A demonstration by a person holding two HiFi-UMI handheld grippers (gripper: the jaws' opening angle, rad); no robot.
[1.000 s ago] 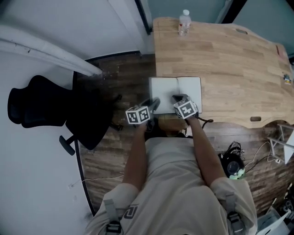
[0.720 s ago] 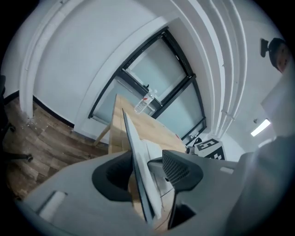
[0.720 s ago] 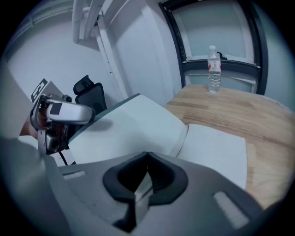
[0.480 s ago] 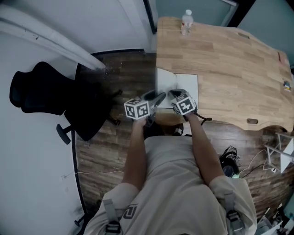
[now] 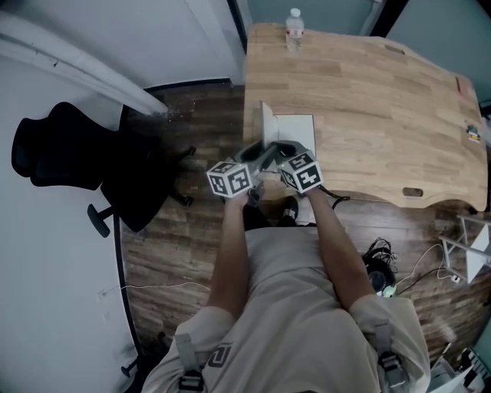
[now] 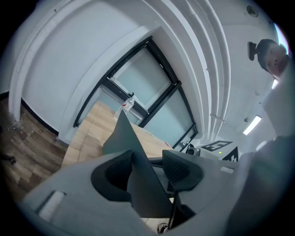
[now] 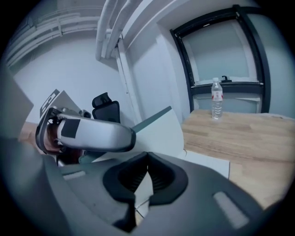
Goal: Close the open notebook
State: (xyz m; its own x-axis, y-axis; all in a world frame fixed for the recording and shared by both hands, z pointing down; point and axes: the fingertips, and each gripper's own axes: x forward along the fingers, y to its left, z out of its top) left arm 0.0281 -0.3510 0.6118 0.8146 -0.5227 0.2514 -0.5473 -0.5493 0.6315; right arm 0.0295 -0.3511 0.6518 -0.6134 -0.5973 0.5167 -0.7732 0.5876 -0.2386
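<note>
Half the job looks done. The notebook (image 5: 295, 127), near the front left corner of the desk (image 5: 368, 92), lay flat open a second ago. Now its left cover (image 5: 265, 123) stands about upright, while the right page rests flat on the wood. The left gripper (image 5: 261, 156) has carried the cover up. Its own view shows the dark sheet between jaws set apart, leaning on the left one rather than pinched. The right gripper (image 5: 281, 147), jaws closed together with nothing visibly held, sits just beside it over the near edge of the right page. Once past upright, the cover should need only a push to the right to shut the book. A bottle (image 5: 293, 19) stands well apart at the desk's far edge, and a chair (image 5: 61, 153) sits off to the left.
</note>
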